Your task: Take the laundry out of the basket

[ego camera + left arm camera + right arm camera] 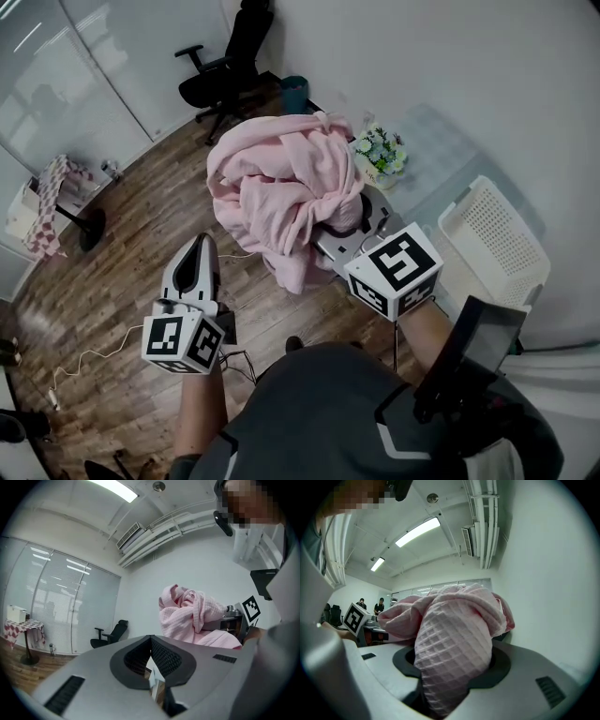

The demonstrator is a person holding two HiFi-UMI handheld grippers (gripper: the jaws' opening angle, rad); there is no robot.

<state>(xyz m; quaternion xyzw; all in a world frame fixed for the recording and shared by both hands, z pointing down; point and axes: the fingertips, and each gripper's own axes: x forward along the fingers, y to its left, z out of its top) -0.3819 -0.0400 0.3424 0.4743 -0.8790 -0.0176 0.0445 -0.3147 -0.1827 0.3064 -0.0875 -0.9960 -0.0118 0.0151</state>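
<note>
A big bundle of pink waffle-weave laundry [281,192] hangs in the air in front of me. My right gripper [451,670] is shut on a thick fold of it [454,634]; in the head view its fingertips are buried under the cloth and only its marker cube [394,270] shows. The white perforated basket [492,239] stands to the right, apart from the bundle, with no cloth showing inside. My left gripper [199,246] hovers lower left of the bundle, shut with nothing held, its jaw tips [151,660] together. The pink laundry [187,616] shows beyond them.
A black office chair [225,70] and a teal bin [294,94] stand at the far wall. A pot of flowers [380,155] sits just right of the bundle. A small table with a checked cloth [52,202] is at the left. A white cable [94,356] lies on the wood floor.
</note>
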